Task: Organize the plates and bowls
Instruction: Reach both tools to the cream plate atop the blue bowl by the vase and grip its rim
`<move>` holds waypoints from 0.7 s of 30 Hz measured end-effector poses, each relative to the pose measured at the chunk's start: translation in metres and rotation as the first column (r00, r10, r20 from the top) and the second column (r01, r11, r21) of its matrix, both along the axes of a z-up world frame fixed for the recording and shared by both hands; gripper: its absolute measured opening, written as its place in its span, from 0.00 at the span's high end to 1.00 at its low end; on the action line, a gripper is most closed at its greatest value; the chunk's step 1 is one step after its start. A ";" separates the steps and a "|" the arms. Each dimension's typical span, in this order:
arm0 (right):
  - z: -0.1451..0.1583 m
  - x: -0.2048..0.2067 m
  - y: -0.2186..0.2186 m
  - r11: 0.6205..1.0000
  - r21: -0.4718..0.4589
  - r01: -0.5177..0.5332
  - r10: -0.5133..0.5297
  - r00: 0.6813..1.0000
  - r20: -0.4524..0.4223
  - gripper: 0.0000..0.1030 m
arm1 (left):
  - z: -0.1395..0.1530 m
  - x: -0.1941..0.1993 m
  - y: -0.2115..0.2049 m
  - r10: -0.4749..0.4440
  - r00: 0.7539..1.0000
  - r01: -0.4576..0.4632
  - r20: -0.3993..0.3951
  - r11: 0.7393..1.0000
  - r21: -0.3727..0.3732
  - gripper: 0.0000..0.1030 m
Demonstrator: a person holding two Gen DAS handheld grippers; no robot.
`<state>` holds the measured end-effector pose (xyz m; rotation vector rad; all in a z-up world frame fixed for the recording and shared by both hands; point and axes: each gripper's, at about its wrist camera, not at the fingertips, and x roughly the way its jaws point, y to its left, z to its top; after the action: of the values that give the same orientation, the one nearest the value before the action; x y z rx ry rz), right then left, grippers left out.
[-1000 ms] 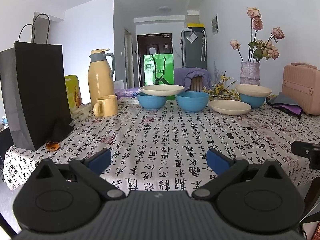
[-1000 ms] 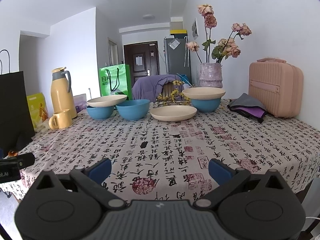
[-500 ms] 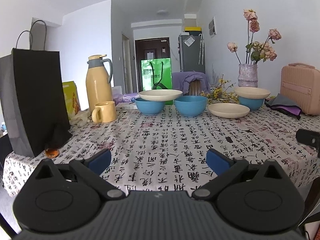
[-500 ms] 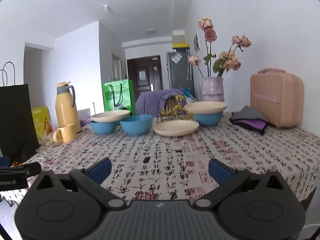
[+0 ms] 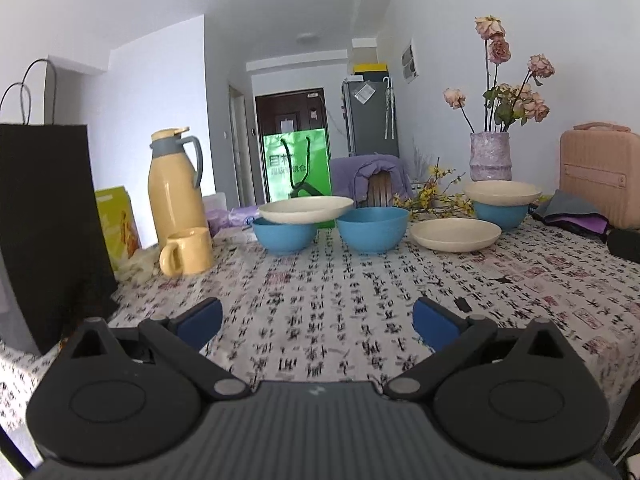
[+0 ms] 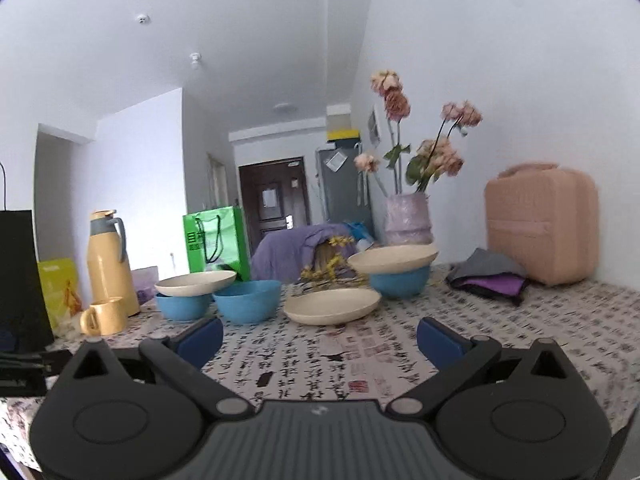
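Far across the table stand three blue bowls. The left bowl carries a cream plate. The middle bowl holds nothing. The right bowl carries another cream plate. A third cream plate lies flat on the cloth between them. The same plate and middle bowl show in the right wrist view. My left gripper and right gripper hover open over the near table, well short of the dishes, with nothing between their fingers.
A yellow mug and yellow thermos stand at the left, beside a black paper bag. A vase of dried roses, a pink case and folded cloth sit at the right. The patterned tablecloth covers the table.
Both grippers have moved forward over the table toward the dishes and their views have tilted up, showing more ceiling. Both stay open; the dishes have not moved.
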<state>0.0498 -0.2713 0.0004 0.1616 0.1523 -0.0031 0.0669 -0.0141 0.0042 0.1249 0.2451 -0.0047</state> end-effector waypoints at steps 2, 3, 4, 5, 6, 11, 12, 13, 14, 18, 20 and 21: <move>-0.001 0.013 -0.002 1.000 -0.013 -0.021 0.021 1.000 -0.020 0.00 | 0.002 0.010 -0.001 -0.009 1.000 0.010 0.024 1.000 -0.013 0.00; -0.001 0.020 -0.003 0.999 -0.031 -0.028 0.027 0.999 -0.025 0.00 | 0.003 0.016 -0.001 -0.014 0.999 0.015 0.034 1.000 -0.025 0.00; -0.001 0.026 -0.003 0.999 -0.046 -0.029 0.027 0.999 -0.031 0.00 | 0.004 0.023 -0.002 -0.023 0.999 0.024 0.034 0.999 -0.031 0.00; -0.001 0.035 -0.005 0.998 -0.058 -0.024 0.021 0.999 -0.042 0.00 | 0.005 0.032 -0.004 -0.034 0.999 0.034 0.014 0.999 -0.023 0.00; -0.001 0.043 -0.007 0.998 -0.063 -0.015 0.012 0.999 -0.053 0.00 | 0.007 0.042 -0.007 -0.047 0.999 0.046 -0.009 0.999 -0.018 0.00; 0.002 0.088 -0.030 0.999 -0.036 0.020 -0.023 0.995 -0.097 0.00 | 0.009 0.097 -0.016 -0.057 0.995 0.051 -0.084 0.997 -0.064 0.00; 0.003 0.098 -0.036 0.999 -0.036 0.026 -0.030 0.995 -0.100 0.00 | 0.009 0.107 -0.019 -0.054 0.995 0.048 -0.088 0.997 -0.067 0.00; 0.004 0.107 -0.041 0.999 -0.039 0.038 -0.042 0.994 -0.104 0.00 | 0.011 0.117 -0.023 -0.053 0.994 0.047 -0.091 0.997 -0.067 0.00; 0.005 0.116 -0.047 0.998 -0.041 0.048 -0.053 0.993 -0.106 0.00 | 0.013 0.129 -0.027 -0.061 0.994 0.055 -0.094 0.996 -0.070 0.00; 0.008 0.153 -0.073 0.996 -0.029 0.087 -0.090 0.988 -0.124 0.01 | 0.023 0.175 -0.047 -0.111 0.989 0.102 -0.098 0.991 -0.091 0.00; 0.010 0.174 -0.086 0.995 -0.006 0.101 -0.101 0.983 -0.151 0.03 | 0.024 0.201 -0.059 -0.125 0.984 0.114 -0.124 0.989 -0.092 0.00; 0.011 0.185 -0.093 0.995 0.016 0.100 -0.096 0.982 -0.160 0.05 | 0.025 0.213 -0.065 -0.136 0.980 0.122 -0.145 0.987 -0.102 0.00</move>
<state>0.2352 -0.3646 0.0109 0.1933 0.3036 -0.1129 0.2803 -0.0786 0.0295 0.0476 0.3883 -0.1555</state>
